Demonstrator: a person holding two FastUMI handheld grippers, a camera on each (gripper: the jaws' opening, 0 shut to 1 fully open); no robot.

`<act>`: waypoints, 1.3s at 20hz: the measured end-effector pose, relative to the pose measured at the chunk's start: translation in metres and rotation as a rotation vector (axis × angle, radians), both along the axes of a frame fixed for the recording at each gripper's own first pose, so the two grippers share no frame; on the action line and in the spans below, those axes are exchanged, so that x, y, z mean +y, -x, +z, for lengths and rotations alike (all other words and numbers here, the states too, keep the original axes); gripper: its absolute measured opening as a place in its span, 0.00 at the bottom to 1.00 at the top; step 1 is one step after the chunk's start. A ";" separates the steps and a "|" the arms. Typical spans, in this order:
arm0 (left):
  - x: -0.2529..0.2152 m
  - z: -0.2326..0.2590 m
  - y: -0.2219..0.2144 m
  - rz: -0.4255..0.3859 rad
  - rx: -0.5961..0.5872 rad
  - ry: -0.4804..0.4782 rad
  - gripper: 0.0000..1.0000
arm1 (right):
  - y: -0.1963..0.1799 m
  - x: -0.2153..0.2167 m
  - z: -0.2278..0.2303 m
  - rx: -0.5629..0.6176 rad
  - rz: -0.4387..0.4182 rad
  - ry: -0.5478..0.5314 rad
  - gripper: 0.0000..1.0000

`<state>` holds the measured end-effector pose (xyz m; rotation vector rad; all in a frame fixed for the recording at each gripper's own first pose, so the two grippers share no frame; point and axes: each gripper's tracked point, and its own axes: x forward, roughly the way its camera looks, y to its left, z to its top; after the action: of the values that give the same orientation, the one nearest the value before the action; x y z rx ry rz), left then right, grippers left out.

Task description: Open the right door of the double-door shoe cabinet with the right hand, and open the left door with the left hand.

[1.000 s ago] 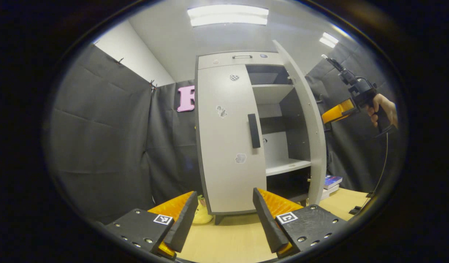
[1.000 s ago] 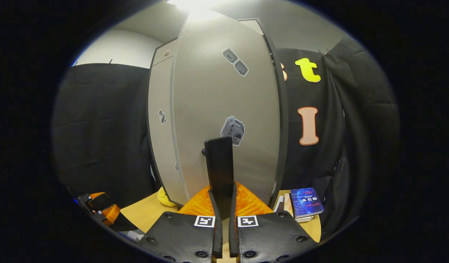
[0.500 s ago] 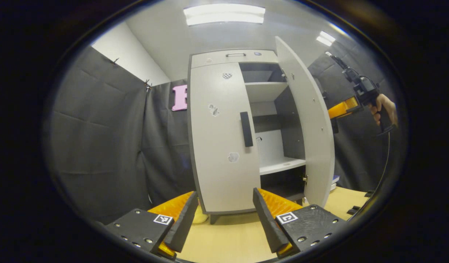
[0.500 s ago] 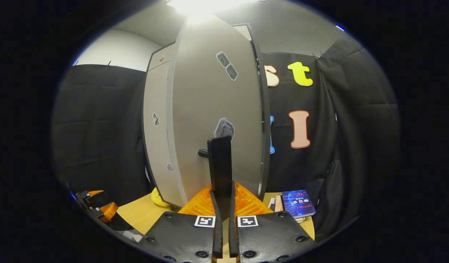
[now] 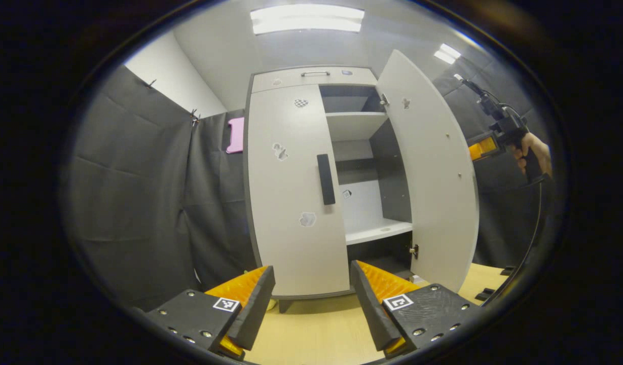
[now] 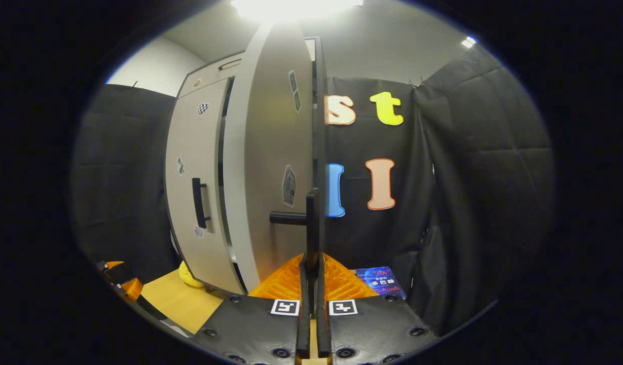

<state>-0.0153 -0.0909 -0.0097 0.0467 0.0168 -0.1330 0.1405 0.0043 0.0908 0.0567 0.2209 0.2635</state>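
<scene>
The light grey shoe cabinet stands on a wooden table. Its left door is closed, with a black vertical handle. My left gripper is open, low in front of that door and well short of the handle. The right door is swung wide, baring the inner shelves. In the right gripper view this door shows almost edge-on. My right gripper is shut on its black handle. A hand holds that gripper at the far right.
The tabletop reaches up to the cabinet's feet. A blue book lies right of the cabinet and a yellow toy by its left foot. A cable hangs from the right gripper. Black cloth walls close in on both sides.
The right door has swung much further open, pulled by the right gripper on its handle. The left gripper stays open; the cabinet has drifted left in its view.
</scene>
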 end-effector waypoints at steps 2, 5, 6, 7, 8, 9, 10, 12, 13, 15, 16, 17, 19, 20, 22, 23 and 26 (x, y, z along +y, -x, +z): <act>-0.002 0.004 -0.008 -0.009 -0.002 -0.003 0.87 | 0.004 0.006 0.002 -0.005 0.004 -0.049 0.03; -0.013 0.014 -0.027 -0.042 0.004 0.017 0.87 | 0.002 0.000 0.004 -0.036 -0.030 -0.047 0.07; -0.014 0.019 -0.036 -0.051 0.004 0.033 0.87 | 0.002 -0.001 0.004 -0.048 -0.042 -0.042 0.07; -0.017 0.027 -0.044 -0.059 -0.001 0.049 0.87 | 0.002 -0.003 0.004 -0.058 -0.052 -0.035 0.07; -0.019 0.036 -0.056 -0.064 -0.010 0.063 0.87 | 0.004 -0.005 0.004 -0.064 -0.062 -0.026 0.07; -0.019 0.044 -0.067 -0.068 -0.018 0.077 0.87 | 0.006 -0.010 0.004 -0.068 -0.083 -0.011 0.07; -0.021 0.053 -0.076 -0.074 -0.027 0.092 0.88 | 0.008 -0.015 0.005 -0.074 -0.100 0.014 0.07; -0.027 0.070 -0.095 -0.085 -0.047 0.112 0.87 | 0.012 -0.027 0.006 -0.081 -0.139 0.044 0.08; -0.029 0.079 -0.103 -0.094 -0.056 0.117 0.87 | 0.018 -0.027 0.010 -0.089 -0.140 0.034 0.15; -0.031 0.093 -0.119 -0.107 -0.072 0.126 0.87 | 0.022 -0.025 0.017 -0.115 -0.144 -0.002 0.36; -0.033 0.097 -0.126 -0.112 -0.079 0.131 0.87 | 0.023 -0.026 0.017 -0.122 -0.156 -0.007 0.48; -0.035 0.101 -0.134 -0.112 -0.083 0.134 0.87 | 0.024 -0.030 0.017 -0.123 -0.173 -0.005 0.70; -0.038 0.110 -0.149 -0.116 -0.092 0.141 0.87 | 0.031 -0.038 0.014 -0.112 -0.215 0.004 0.96; -0.041 0.114 -0.155 -0.118 -0.097 0.142 0.87 | 0.036 -0.041 0.014 -0.104 -0.225 -0.003 0.98; -0.045 0.122 -0.174 -0.123 -0.100 0.138 0.87 | 0.042 -0.040 0.010 -0.087 -0.225 -0.030 0.96; -0.048 0.127 -0.184 -0.124 -0.102 0.138 0.87 | 0.045 -0.042 0.009 -0.079 -0.232 -0.035 0.98; -0.056 0.136 -0.216 -0.114 -0.105 0.133 0.87 | 0.054 -0.055 0.000 -0.052 -0.276 -0.017 0.98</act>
<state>0.2004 -0.1464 0.1265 -0.0779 -0.0997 -0.2455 0.0866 -0.0511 0.0907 0.0957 0.1573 -0.0080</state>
